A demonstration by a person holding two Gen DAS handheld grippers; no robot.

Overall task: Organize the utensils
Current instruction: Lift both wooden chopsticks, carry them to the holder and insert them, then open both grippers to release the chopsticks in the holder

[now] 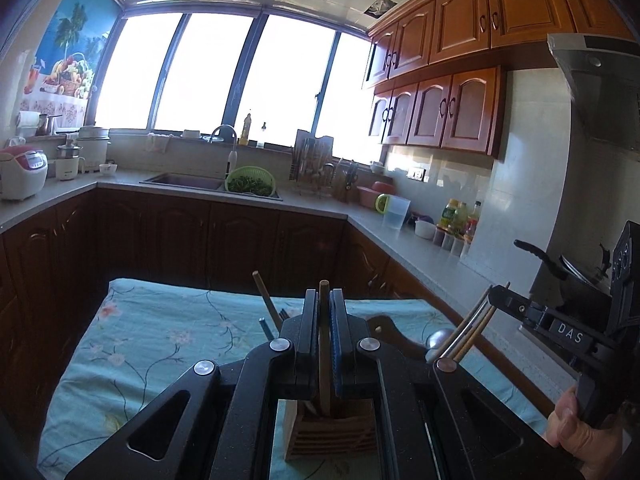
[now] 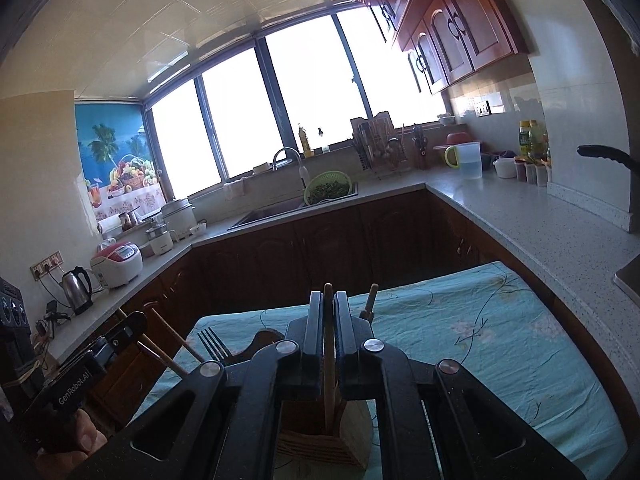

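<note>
My left gripper [image 1: 324,296] is shut on a wooden chopstick [image 1: 323,344] that stands nearly upright, its lower end down inside the slatted wooden utensil holder [image 1: 332,440] on the teal floral tablecloth [image 1: 160,340]. My right gripper [image 2: 328,300] is likewise shut on a wooden chopstick [image 2: 329,360] whose tip sits in the same holder [image 2: 320,446]. Each view catches the other gripper at its side: the right gripper [image 1: 496,294] with slanted sticks, the left gripper [image 2: 134,326] likewise. A fork [image 2: 214,344], another stick [image 1: 266,300] and a metal spoon [image 1: 438,338] rise beside the holder.
A brown wooden utensil handle [image 2: 260,338] lies behind the holder. Kitchen counters [image 2: 520,216] wrap around the table, with a sink [image 1: 184,180], a green colander [image 1: 250,180], a dish rack [image 1: 314,164], bottles and a black pan handle [image 1: 536,254]. A hand [image 1: 576,428] grips the right tool.
</note>
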